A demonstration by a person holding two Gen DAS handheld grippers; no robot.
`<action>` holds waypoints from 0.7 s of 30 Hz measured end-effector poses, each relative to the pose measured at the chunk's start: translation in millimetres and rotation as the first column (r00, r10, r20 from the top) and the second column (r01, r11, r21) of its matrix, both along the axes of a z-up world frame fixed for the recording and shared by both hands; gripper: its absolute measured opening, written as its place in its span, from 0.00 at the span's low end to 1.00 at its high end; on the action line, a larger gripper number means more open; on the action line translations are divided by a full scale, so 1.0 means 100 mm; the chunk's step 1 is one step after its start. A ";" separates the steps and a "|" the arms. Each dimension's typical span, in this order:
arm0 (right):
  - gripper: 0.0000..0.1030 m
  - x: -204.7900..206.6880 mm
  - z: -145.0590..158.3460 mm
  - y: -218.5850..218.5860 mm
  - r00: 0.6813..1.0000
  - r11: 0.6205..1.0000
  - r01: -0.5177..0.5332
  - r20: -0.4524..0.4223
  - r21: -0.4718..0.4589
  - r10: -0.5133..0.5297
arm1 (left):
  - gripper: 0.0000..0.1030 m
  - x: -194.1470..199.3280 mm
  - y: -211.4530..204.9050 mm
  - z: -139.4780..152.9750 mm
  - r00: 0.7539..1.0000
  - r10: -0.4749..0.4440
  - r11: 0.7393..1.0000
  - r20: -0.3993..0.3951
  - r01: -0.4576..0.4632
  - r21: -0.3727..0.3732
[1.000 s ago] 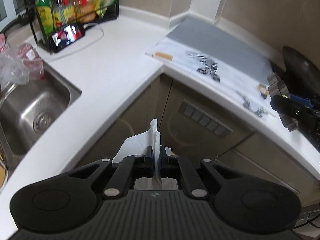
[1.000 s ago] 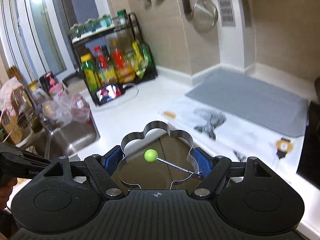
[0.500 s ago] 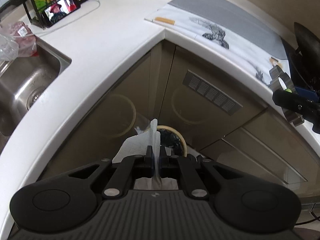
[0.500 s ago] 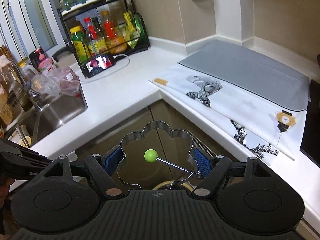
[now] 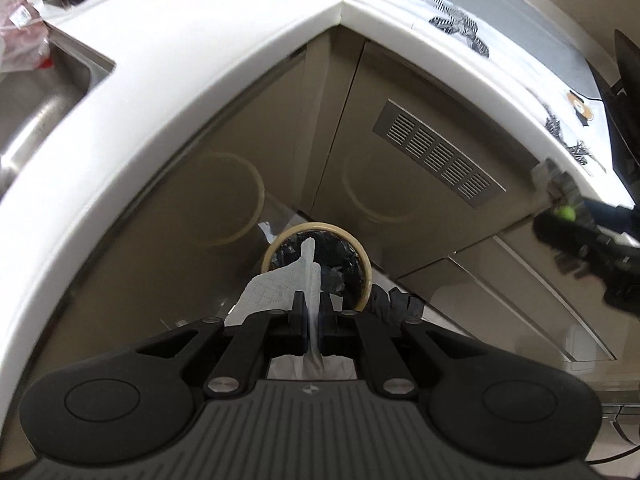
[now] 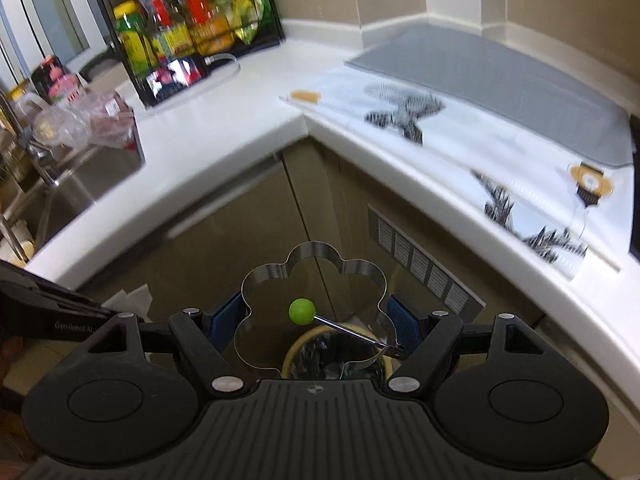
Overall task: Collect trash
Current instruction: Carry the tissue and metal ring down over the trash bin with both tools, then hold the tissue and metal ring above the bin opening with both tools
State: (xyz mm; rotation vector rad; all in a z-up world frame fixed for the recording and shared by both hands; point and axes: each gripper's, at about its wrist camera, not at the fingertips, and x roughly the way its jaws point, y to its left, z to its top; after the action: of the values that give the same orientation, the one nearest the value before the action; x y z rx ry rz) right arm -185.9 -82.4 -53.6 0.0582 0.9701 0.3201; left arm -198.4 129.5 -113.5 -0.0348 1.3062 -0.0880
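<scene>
Paper towel [image 5: 272, 292], white, crumpled, clamped in left gripper [image 5: 314, 316], jaws pressed together on it; long twisted tip pointing away along the fingers, straight over the trash bin [image 5: 366, 264] w/ cream rim and black liner on the floor by the corner cabinets. "GenRobot.AI" legible on left gripper body, seen from right wrist cam. Right gripper [image 6: 316, 320] clamped wide on flower-shaped metal ring [image 6: 276, 276] w/ green knob [image 6: 301, 311], also above the bin. Table [image 6: 224, 132] edge white, above and behind; vent grille [image 5: 436, 152], printed mat [image 6: 448, 136], sink [image 5: 36, 92] nearby.
</scene>
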 end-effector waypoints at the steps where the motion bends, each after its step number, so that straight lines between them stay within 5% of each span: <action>1: 0.77 0.01 -0.06 0.01 1.000 1.000 -0.003 -0.004 -0.004 0.003 | 0.04 0.03 0.00 -0.07 1.000 0.000 1.000 -0.008 0.000 -0.002; 21: 0.77 0.44 -1.61 0.25 0.983 0.993 -0.088 -0.166 -0.076 0.075 | 0.04 0.62 -0.19 -1.51 0.987 -0.031 0.999 -0.156 0.036 0.026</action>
State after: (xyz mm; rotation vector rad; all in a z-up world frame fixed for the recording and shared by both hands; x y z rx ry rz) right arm -142.1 -57.3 -214.4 -0.0322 1.1491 0.3538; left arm -136.9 110.4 -264.9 0.0050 1.4646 -0.0966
